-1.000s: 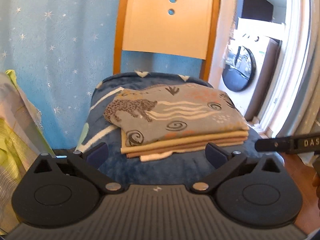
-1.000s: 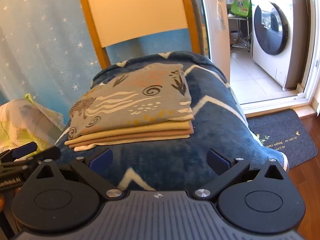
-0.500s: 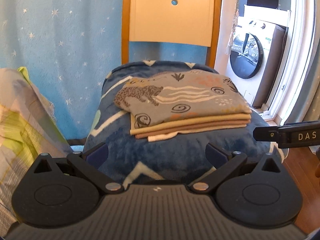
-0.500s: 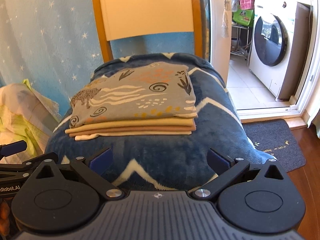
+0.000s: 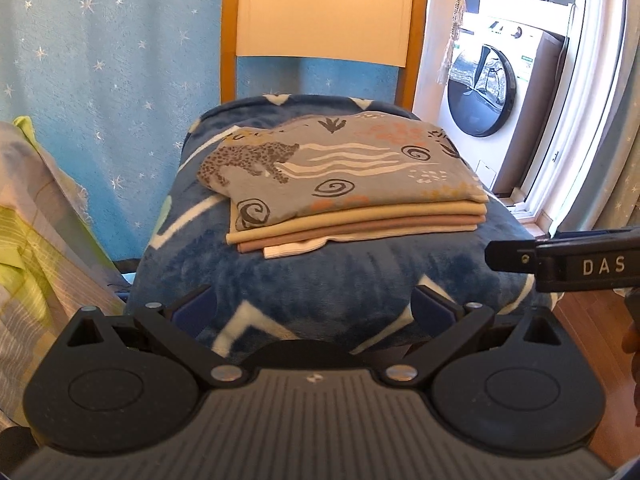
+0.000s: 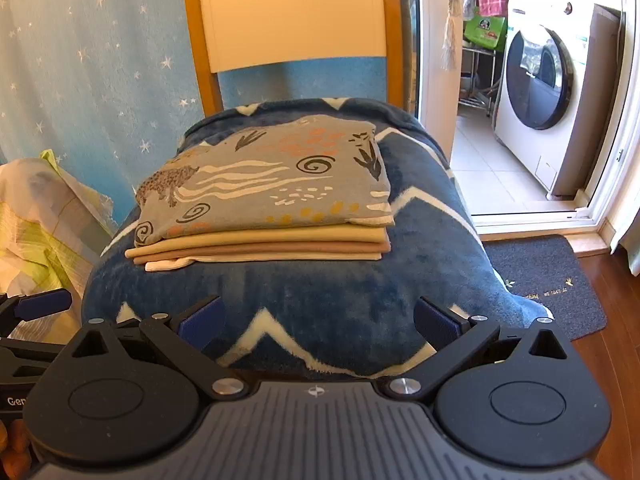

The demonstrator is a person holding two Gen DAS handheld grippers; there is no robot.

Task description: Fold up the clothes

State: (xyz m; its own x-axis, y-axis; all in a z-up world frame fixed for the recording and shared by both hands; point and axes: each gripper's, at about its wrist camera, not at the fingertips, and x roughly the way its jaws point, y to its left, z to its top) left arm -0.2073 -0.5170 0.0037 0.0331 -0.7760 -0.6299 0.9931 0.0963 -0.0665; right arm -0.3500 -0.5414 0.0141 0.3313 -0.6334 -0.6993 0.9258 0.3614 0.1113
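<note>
A neat stack of folded clothes [image 5: 352,196] [image 6: 264,208] lies on a chair seat covered by a dark blue blanket [image 5: 328,288] [image 6: 344,292]. The top piece is grey with a leopard and swirl print; beige, tan and white layers lie under it. My left gripper [image 5: 316,312] stands open, empty, in front of the seat's near edge. My right gripper [image 6: 318,322] is likewise open and empty, short of the stack. The right gripper's body [image 5: 560,264] shows at the right edge of the left wrist view.
The wooden chair back [image 5: 324,12] [image 6: 292,16] rises behind the stack, against a blue starred curtain [image 5: 100,80]. A heap of yellow-green and grey fabric [image 5: 36,240] [image 6: 44,220] lies to the left. A washing machine [image 6: 544,92], doorway and dark floor mat [image 6: 548,280] are on the right.
Both grippers have drawn back from the chair, so the stack sits farther off and more of the blanket's front shows. The clothes have not moved.
</note>
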